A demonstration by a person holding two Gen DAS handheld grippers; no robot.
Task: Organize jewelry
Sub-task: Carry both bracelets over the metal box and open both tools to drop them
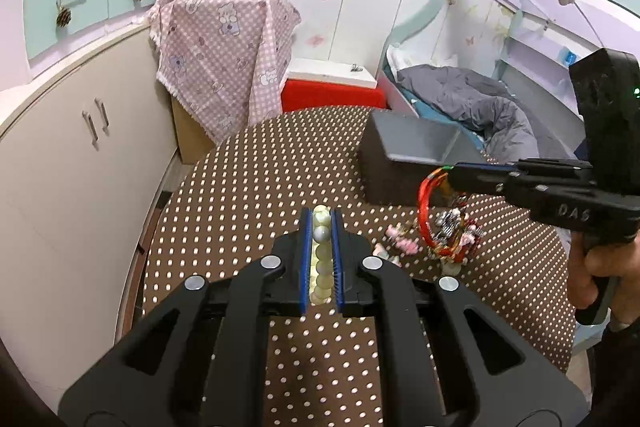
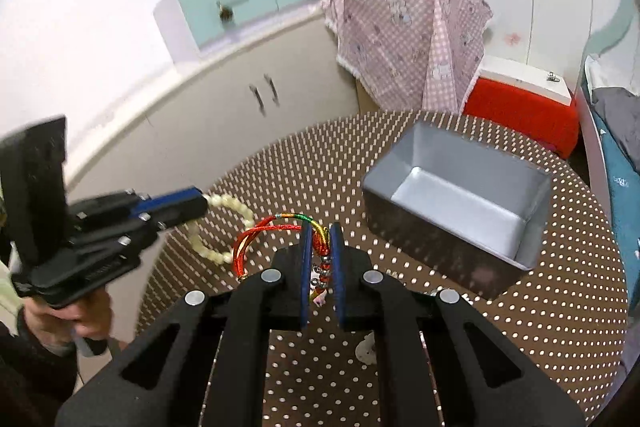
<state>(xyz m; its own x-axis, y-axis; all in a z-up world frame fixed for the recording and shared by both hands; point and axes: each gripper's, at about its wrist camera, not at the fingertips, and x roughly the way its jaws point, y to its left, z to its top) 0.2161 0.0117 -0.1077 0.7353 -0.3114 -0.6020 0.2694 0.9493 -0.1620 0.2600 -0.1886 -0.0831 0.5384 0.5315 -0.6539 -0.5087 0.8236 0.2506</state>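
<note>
Left wrist view: the left gripper (image 1: 321, 223) fills the lower centre, its blue-padded jaws nearly closed on a pale bead bracelet (image 1: 321, 247), whose beads run in a line between the pads; the right gripper (image 1: 450, 179) reaches in from the right edge, pinching a red cord bracelet (image 1: 425, 203) whose charms hang just above, or perhaps touching, the polka-dot tablecloth (image 1: 240, 195); a few small pink-and-white trinkets (image 1: 404, 243) lie on the cloth at centre right; the grey tin box (image 1: 404, 147) sits beyond them, upper right of centre, open and seemingly empty.

Right wrist view: the right gripper (image 2: 321, 239) holds the red cord bracelet (image 2: 256, 239) at its knotted, multicoloured section, jaws almost shut, with charms dangling down between the pads; the left gripper (image 2: 200, 205) enters from the left, the bead bracelet (image 2: 228, 231) hanging as a loop from its tip; the grey tin box (image 2: 460, 195) lies at right, well apart from both loads.

Risks, as I judge them: the dangling charms may snag the box rim or drag the loose trinkets; round beads could slip from the pads; the two hanging loops are near enough to tangle if both move toward the box together; releasing too early would drop a piece onto the cloth.
</note>
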